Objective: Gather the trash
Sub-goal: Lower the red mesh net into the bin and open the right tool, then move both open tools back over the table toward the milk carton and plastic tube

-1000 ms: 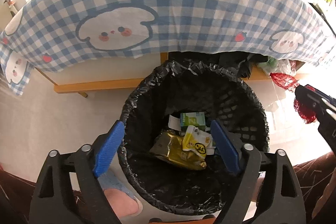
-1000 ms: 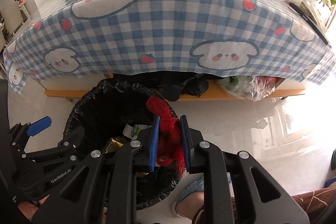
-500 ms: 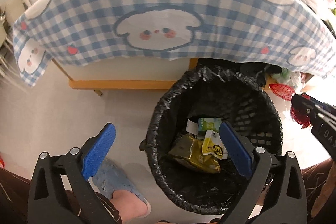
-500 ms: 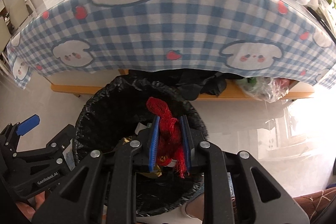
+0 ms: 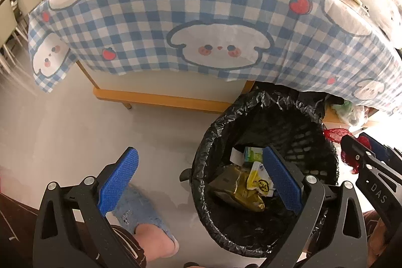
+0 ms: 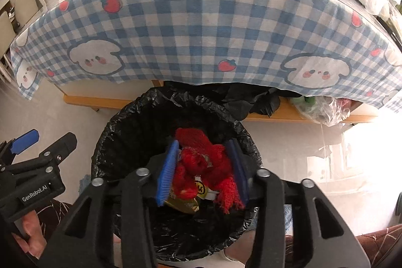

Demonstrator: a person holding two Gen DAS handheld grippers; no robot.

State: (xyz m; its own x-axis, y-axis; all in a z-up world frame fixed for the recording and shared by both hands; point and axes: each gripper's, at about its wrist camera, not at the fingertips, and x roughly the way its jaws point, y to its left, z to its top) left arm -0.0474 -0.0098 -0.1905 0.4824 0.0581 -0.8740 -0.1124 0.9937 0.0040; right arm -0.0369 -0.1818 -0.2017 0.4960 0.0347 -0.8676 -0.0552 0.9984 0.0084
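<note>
The right tongs (image 6: 204, 167) are hanging right over the black trash bin (image 6: 105, 137), pointing down into it. Their blue pads have just been opening, and the red net bag (image 6: 201, 162) is sitting loosely between them. It is hard to tell if the pads are pressing on it at all; it looks like it is being let go. The red net bag is bunched up, with its long way running down toward the bin, and its frayed end is dangling near the right pad. Straight under it, inside the bin, a yellow wrapper (image 5: 258, 183), a gold bag (image 5: 236, 192) and a small green box (image 5: 252, 153) are lying at the bottom.

The left tongs (image 5: 198, 181) are wide apart and holding nothing. One pad is hanging over the bin's edge and the other is over the floor (image 5: 75, 132), near a blue slipper (image 5: 140, 210).

So the right tongs are nearer the net, and the drop looks like it should go straight down.
</note>
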